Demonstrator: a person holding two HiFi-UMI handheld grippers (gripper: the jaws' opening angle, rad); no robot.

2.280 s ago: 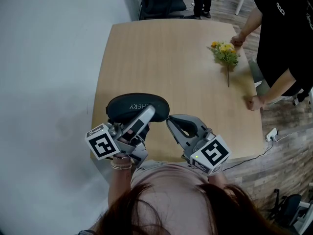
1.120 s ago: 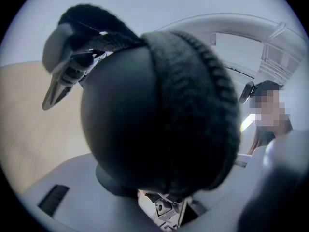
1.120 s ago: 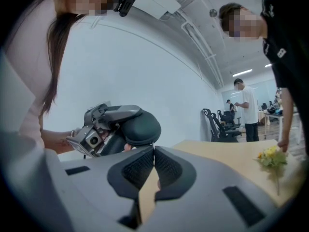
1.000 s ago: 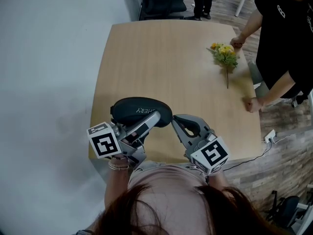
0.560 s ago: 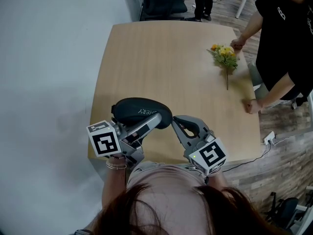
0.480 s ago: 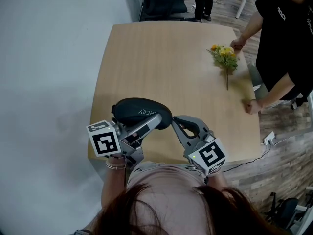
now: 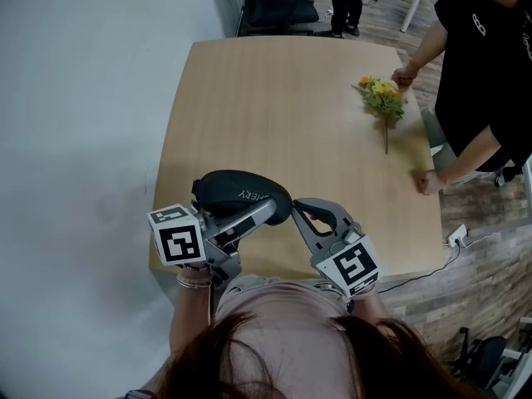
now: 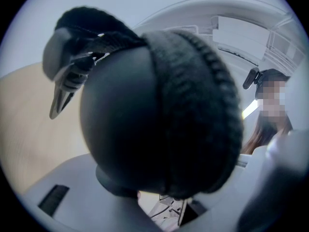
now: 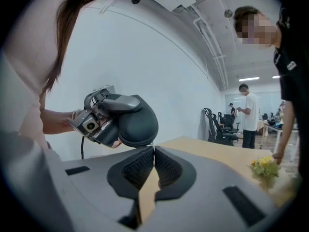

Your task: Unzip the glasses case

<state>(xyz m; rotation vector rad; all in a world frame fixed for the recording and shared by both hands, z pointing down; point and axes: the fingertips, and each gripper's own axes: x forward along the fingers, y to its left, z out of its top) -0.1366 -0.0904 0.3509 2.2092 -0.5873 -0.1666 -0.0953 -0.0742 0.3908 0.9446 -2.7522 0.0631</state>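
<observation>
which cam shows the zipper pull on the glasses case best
Left gripper view: the zipper pull hangs clear at the upper left of the glasses case. The head view shows only the case's top; the right gripper view its rounded end, no pull visible.

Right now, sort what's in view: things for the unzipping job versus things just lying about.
Job: glasses case; zipper pull; left gripper, clamped on the case; right gripper, shut and empty.
Lying about: yellow flowers; office chairs; bystander's hand on the table.
</observation>
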